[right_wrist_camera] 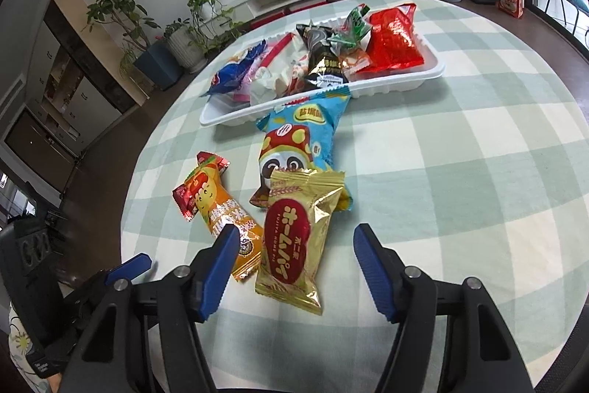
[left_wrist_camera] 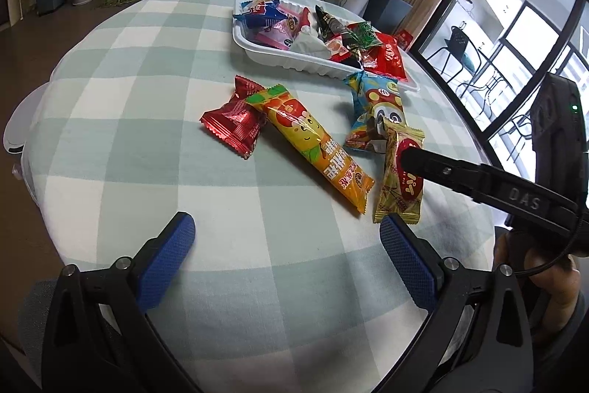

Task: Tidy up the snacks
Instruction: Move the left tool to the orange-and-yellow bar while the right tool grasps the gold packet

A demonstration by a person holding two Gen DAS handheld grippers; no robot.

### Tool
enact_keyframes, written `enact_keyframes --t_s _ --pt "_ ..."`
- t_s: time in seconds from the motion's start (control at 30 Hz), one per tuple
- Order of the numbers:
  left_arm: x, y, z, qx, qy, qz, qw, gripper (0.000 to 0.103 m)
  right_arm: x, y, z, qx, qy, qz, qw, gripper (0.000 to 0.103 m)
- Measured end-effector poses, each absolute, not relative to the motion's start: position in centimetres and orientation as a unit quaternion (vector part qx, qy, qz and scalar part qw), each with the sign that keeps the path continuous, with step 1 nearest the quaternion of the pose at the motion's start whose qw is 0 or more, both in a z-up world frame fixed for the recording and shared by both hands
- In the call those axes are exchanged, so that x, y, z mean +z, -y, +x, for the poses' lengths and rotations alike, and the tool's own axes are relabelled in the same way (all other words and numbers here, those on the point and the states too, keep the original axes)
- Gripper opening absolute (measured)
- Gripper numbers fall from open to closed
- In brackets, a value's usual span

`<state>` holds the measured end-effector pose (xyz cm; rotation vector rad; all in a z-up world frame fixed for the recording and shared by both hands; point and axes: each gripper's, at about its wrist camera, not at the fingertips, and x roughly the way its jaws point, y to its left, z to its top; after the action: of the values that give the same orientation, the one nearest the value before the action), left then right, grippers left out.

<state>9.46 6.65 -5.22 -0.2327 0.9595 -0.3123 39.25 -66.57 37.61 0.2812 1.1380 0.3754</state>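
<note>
Item: gold pack (right_wrist_camera: 294,242); lay on the checked cloth (right_wrist_camera: 460,172) directly ahead of my right gripper (right_wrist_camera: 291,267), its near end between the two blue pads (right_wrist_camera: 217,271), neither pad touching it; jaws partly apart, nothing grasped; long axis ran near to far, roughly in line with the fingers, so I judged a close across its short width would take it; right gripper plainly the nearer of the two.

Left gripper (left_wrist_camera: 287,260); jaws spread wide, empty, over bare cloth; the gold pack lay just beyond its right pad, at the right, with the right gripper's black finger (left_wrist_camera: 441,168) over the pack.

Loose on the cloth, counted four: one gold pack; one orange bar (left_wrist_camera: 313,142), long axis slanting from far left to near right, just left of the gold pack; one red pack (left_wrist_camera: 235,124) partly under the bar's far end; one blue mushroom bag (right_wrist_camera: 302,142) beyond the gold pack, its near end tucked under it, its far end touching the tray.

Tray (right_wrist_camera: 430,74); one, white, at the far side of the table; held a heap of wrapped snacks, about eight or nine by my count, overlapping too much to be sure; among them one large red bag (right_wrist_camera: 394,43) at the right end and one blue pack (right_wrist_camera: 235,72) at the left.
</note>
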Motion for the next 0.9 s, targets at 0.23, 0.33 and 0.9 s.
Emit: enact_keyframes --t_s 0.23,0.33,0.9 --pt "-5.2 -6.3 10.2 -0.149 -0.461 -0.104 0.869 0.097 36.3 65.3 39.8 0.173 -0.547 0.098 0.813 0.052" --pt "-5.2 -5.5 10.9 -0.151 -0.466 -0.094 0.867 0.087 36.3 65.5 39.6 0.18 -0.548 0.094 0.811 0.038" --pt "-5.9 -0.8 17.3 -0.117 -0.5 -0.088 0.854 0.064 37.7 69.2 37.5 0.195 -0.539 0.108 0.812 0.034"
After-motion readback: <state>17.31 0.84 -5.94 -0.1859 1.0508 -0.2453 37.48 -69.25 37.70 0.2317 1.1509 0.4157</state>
